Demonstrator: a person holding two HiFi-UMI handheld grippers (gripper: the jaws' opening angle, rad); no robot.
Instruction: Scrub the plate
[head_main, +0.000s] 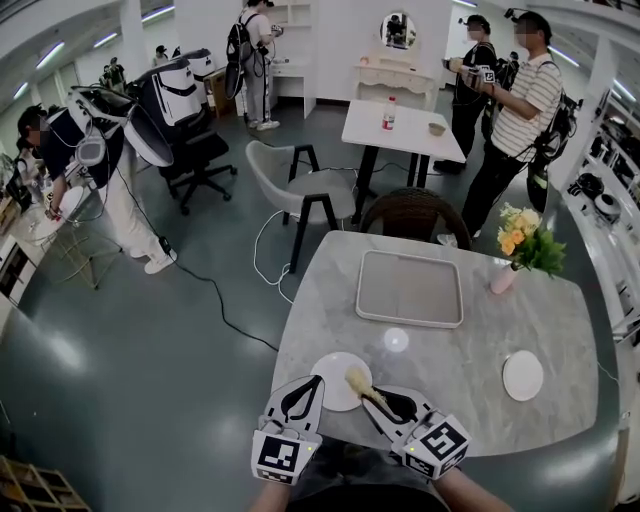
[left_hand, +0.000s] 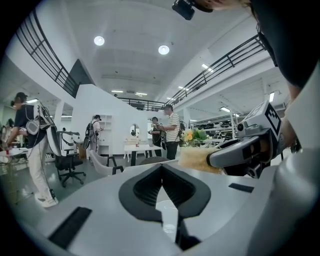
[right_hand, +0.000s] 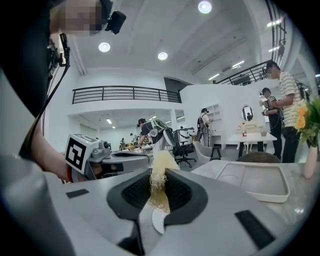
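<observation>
The plate (head_main: 330, 372) is seen at lower centre of the frame, its near rim pinched by the left gripper (head_main: 305, 390). A yellow scrubber (head_main: 359, 382) is clamped in the right gripper (head_main: 388, 402), its long axis pointed toward the upper left over the plate.

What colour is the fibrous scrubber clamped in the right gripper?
Pale straw yellow. The fibrous scrubbing pad shows best in the right gripper view.

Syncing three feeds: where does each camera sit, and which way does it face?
Head view: on the person's head, steeply down on table, left gripper, right gripper, forearms.
Left gripper view: along its jaws, shut on plate; right gripper beyond.
Right gripper view: along its jaws, gripping yellow sponge; left gripper beyond.
Gripper views share the yellow sponge.
</observation>
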